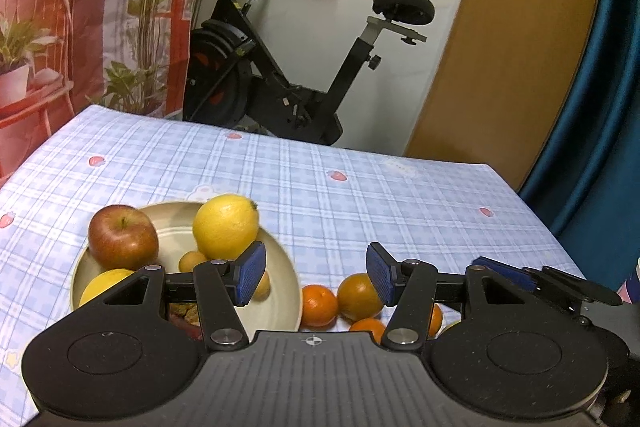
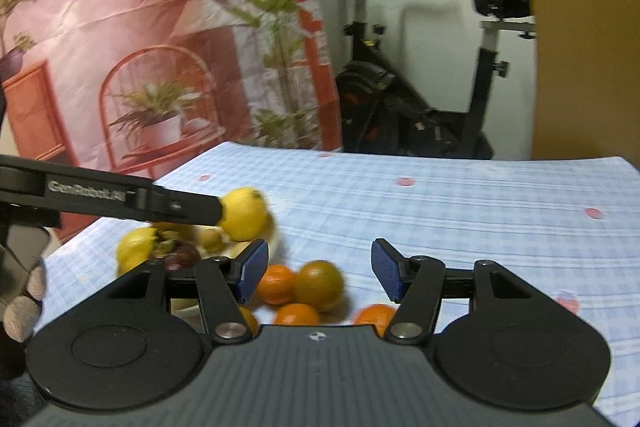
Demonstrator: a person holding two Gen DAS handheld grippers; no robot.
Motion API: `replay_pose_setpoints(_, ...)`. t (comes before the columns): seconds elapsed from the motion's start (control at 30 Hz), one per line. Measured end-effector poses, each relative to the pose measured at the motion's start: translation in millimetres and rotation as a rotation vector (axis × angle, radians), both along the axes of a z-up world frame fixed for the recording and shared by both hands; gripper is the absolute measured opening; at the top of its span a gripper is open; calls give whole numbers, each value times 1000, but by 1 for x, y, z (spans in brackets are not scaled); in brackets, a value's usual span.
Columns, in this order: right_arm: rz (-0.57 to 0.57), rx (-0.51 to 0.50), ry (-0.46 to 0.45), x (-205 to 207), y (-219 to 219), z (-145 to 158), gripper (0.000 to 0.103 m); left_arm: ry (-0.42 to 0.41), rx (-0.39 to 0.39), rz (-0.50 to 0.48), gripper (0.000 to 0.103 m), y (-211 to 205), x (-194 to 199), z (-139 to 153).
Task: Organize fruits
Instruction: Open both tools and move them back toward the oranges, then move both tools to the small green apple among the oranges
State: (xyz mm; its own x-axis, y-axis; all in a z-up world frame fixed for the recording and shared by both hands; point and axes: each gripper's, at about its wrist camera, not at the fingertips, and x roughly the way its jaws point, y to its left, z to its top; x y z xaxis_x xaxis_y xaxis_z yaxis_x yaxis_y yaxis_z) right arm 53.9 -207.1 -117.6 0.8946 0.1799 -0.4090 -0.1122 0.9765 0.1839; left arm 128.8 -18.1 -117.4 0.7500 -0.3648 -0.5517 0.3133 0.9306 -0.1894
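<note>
Both grippers' blue pads stand wide apart, gripping nothing: the left gripper [image 1: 316, 273] hovers over the bowl's [image 1: 286, 275] right rim, the right gripper [image 2: 319, 273] above loose oranges [image 2: 277, 283] on the checked tablecloth [image 1: 360, 187]. An apple [image 1: 122, 237] and lemon [image 1: 226, 226] sit in the bowl near the table's left edge. An exercise bike [image 1: 276, 67] stands beyond the far edge.

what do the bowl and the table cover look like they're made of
Bowl: likely ceramic or melamine; smooth cream surface, soft sheen, thick even rim. Table cover: looks like thin printed fabric or vinyl; flat blue plaid with strawberry prints, folded crisply over the table's edge.
</note>
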Motion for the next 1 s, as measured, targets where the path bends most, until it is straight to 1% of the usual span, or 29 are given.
replay_pose_setpoints(0.2,-86,38,10,-7,-30,-8,61,3,7,-5,58,-3,1,-3)
replay_pose_setpoints(0.3,-96,48,23,-10,-37,-13,61,2,12,-9,58,-4,-1,-5)
replay_pose_setpoints(0.5,-79,43,66,-11,-34,-22,61,20,28,-21,58,-1,-8,-13)
replay_pose_setpoints(0.73,-61,27,72,-11,-27,-28,60,42,-1,11,57,14,-14,-17)
replay_pose_setpoints(0.9,-27,24,67,-15,-17,-24,59,59,-2,-15,57,17,-23,-20)
replay_pose_setpoints(1.0,12,-2,64,-17,-5,-21,59,65,-9,-23,56,17,-24,-21)
